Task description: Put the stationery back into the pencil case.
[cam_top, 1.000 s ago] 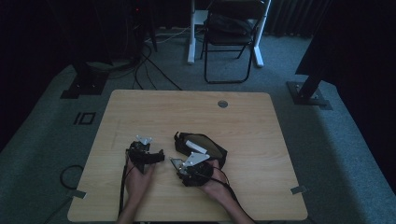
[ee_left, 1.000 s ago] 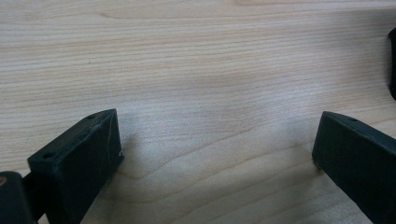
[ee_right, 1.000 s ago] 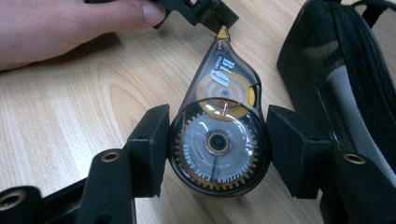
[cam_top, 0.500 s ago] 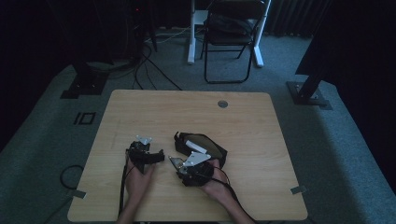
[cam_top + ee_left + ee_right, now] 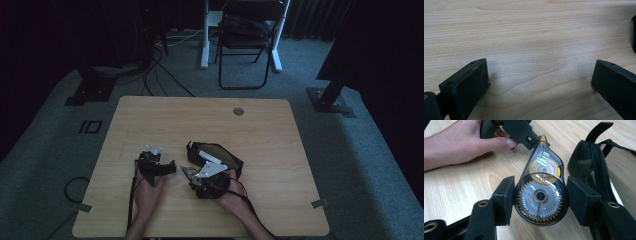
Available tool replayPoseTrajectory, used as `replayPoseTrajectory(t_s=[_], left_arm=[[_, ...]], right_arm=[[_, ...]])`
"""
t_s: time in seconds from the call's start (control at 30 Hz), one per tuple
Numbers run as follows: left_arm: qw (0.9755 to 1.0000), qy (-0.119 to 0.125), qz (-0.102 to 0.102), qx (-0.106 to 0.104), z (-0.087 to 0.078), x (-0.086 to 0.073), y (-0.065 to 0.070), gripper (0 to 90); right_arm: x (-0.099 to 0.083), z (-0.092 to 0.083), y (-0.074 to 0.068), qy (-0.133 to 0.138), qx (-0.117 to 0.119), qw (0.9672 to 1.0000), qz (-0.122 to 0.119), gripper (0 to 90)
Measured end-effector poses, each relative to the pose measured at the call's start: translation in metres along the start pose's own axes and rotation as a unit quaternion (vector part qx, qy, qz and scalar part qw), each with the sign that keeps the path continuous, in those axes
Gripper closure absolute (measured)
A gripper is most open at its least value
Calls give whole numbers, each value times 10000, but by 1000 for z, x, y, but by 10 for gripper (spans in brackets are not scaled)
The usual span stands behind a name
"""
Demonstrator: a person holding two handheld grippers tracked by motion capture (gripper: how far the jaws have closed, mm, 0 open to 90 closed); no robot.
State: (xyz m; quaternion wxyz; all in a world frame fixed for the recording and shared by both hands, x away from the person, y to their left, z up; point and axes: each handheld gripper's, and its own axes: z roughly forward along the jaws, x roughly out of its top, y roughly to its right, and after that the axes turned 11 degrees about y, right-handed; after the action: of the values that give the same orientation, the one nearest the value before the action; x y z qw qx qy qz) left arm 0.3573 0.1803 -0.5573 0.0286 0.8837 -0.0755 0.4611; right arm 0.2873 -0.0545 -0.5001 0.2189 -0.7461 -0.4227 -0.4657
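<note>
Here the correction tape dispenser (image 5: 541, 192), a clear teardrop-shaped case with a toothed wheel and a yellow hub showing inside, sits between the two black jaws of the right gripper (image 5: 540, 200); both pads press on the round body from either side, so the gripper pinches it, with the narrow tip pointing away toward the far side of the right gripper view. In the high view the dispenser (image 5: 188, 172) is a small dark shape at the left end of the right gripper (image 5: 192, 175), over the near middle of the wooden table (image 5: 280, 150), and whether it rests on the wood or is lifted just off it cannot be told. Just to the right of it lies a black zipped pouch (image 5: 596, 170), its zip running along the edge nearest the gripper and a strap loop at its far end; in the high view the pouch (image 5: 235, 162) lies open just beyond the right gripper, with something pale inside. The left gripper (image 5: 167, 169) rests to the left, near the dispenser's tip, held by the person's left hand (image 5: 461, 145), whose thumb lies along its dark body. In the left gripper view its jaws stand spread wide apart over bare wood grain, with nothing between them. Beyond the far edge of the table stand a folding chair (image 5: 247, 45) and loose cables (image 5: 160, 65) on the grey carpet.
</note>
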Motion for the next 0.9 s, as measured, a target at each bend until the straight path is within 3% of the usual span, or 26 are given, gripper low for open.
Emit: replayPoseTrajectory(t_s=[0.9], left_arm=[[10000,4,1,2,0,0,0,15]], right_arm=[[10,-13,5,157,-93,9998,-125,417]])
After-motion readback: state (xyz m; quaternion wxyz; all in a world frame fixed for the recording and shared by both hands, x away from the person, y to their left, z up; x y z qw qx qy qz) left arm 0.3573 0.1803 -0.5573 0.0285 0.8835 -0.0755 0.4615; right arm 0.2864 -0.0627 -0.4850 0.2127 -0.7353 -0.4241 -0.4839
